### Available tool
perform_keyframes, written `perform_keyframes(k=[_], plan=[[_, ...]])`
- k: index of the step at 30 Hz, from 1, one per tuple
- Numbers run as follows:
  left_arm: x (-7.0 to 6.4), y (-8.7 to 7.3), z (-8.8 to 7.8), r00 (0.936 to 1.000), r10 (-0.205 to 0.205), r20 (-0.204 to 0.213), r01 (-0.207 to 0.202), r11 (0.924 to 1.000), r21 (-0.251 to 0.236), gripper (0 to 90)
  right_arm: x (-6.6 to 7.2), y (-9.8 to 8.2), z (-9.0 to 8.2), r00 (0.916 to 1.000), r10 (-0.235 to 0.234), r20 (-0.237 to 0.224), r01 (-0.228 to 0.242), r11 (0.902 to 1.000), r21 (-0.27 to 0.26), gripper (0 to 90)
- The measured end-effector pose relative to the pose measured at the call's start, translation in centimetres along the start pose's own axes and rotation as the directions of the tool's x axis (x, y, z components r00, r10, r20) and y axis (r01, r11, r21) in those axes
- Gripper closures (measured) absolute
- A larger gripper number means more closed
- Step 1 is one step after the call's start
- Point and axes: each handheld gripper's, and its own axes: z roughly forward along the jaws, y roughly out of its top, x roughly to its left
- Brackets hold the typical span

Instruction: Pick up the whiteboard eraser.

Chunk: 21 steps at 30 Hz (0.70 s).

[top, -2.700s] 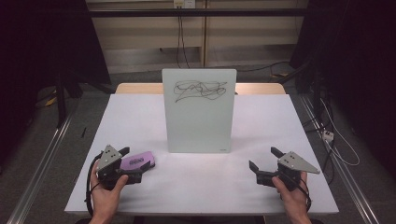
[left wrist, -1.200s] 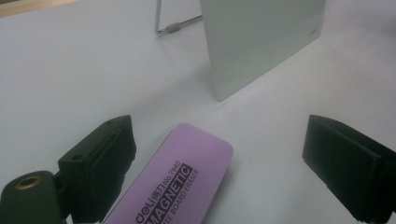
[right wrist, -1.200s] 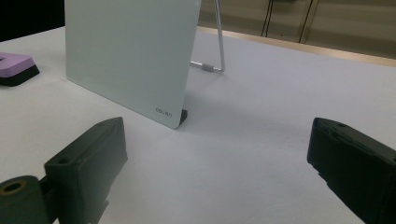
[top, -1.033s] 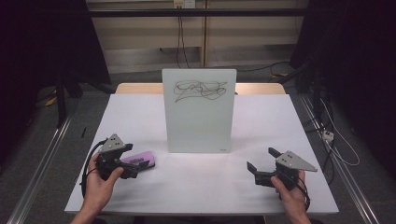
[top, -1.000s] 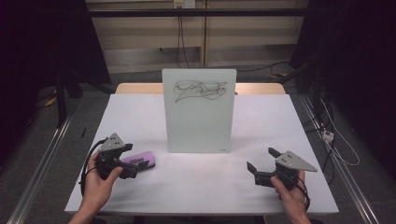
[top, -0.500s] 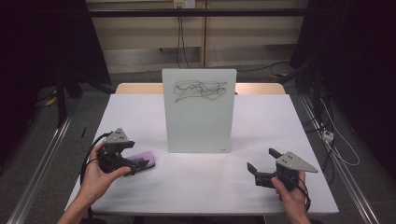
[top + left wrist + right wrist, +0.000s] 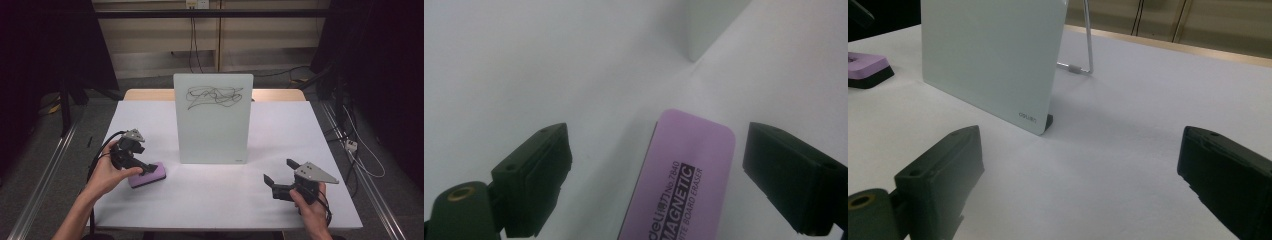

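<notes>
A purple magnetic board eraser (image 7: 148, 175) lies flat on the white table, left of an upright whiteboard (image 7: 212, 120) with a black scribble (image 7: 212, 96) near its top. My left gripper (image 7: 142, 169) tilts down over the eraser. In the left gripper view the eraser (image 7: 684, 185) sits between the jaws of that gripper (image 7: 656, 137); they have just been closing, and a gap shows on each side. My right gripper (image 7: 278, 171) rests open at the front right and holds nothing. In the right gripper view, that gripper (image 7: 1080, 135) faces the board (image 7: 988, 55).
The white table (image 7: 300, 130) has bare room around and in front of the board. A thin wire stand (image 7: 1088, 45) props the board from behind. Metal rails run along the floor on both sides. Cables trail from both grippers.
My left gripper has moved away from the person and to the right, tipping down over the eraser. The eraser, the board and the right gripper have stayed put.
</notes>
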Motion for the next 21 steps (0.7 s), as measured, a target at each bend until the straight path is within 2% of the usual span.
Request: perform_keyframes(k=[1, 3, 4, 6, 7, 9, 12, 13, 14, 18, 21], plan=[[0.1, 0.1, 0.2, 0.9998, 0.018, 0.011, -0.018, 0.9998, 0.01, 13.8, 0.0, 0.0, 0.0, 1.0, -0.003, -0.001, 0.003, 1.0, 0.0, 4.2], [0.2, 0.2, 0.5, 0.9986, 0.023, 0.047, -0.025, 0.999, 0.036, 12.9, 0.0, -0.1, -0.1, 1.0, -0.002, -0.001, 0.002, 1.0, 0.002, 4.1], [0.3, 0.2, 0.6, 0.9981, 0.042, 0.046, -0.044, 0.9979, 0.047, 13.5, 0.0, -0.1, 0.0, 1.0, -0.001, -0.001, 0.001, 1.0, 0.002, 4.1], [0.2, 0.2, 0.8, 0.9981, 0.043, 0.045, -0.045, 0.9975, 0.055, 13.7, 0.0, -0.1, -0.1, 1.0, 0.0, -0.001, 0.0, 1.0, 0.003, 4.2], [0.3, 0.2, 0.8, 0.997, 0.057, 0.052, -0.061, 0.9955, 0.073, 13.8, 0.0, -0.1, -0.1, 1.0, -0.003, 0.0, 0.003, 1.0, 0.003, 4.1], [0.1, 0.0, 0.8, 0.9957, 0.07, 0.06, -0.075, 0.9934, 0.086, 18.2, 0.0, -0.1, -0.1, 1.0, 0.0, 0.0, 0.0, 1.0, 0.003, 4.1], [0.1, -0.2, 1.0, 0.9945, 0.096, 0.042, -0.1, 0.9885, 0.113, 18.1, 0.1, 0.0, -0.1, 1.0, -0.002, -0.002, 0.002, 1.0, 0.003, 4.2], [0.0, -0.2, 1.1, 0.9945, 0.091, 0.051, -0.097, 0.989, 0.112, 18.1, 0.1, 0.0, -0.1, 1.0, -0.002, -0.002, 0.002, 1.0, 0.003, 4.2], [0.0, -0.2, 1.1, 0.9932, 0.105, 0.051, -0.11, 0.9865, 0.121, 18.9, 0.1, 0.0, -0.1, 1.0, -0.001, -0.004, 0.001, 1.0, 0.004, 4.2], [-0.5, -0.4, 1.3, 0.9916, 0.112, 0.064, -0.121, 0.9821, 0.145, 20.3, 0.1, 0.0, -0.1, 1.0, -0.006, -0.007, 0.006, 1.0, 0.003, 4.2], [-0.5, -0.6, 1.4, 0.9905, 0.119, 0.07, -0.128, 0.9803, 0.15, 25.2, 0.1, 0.0, 0.0, 1.0, 0.0, -0.009, 0.0, 1.0, 0.005, 4.2]])
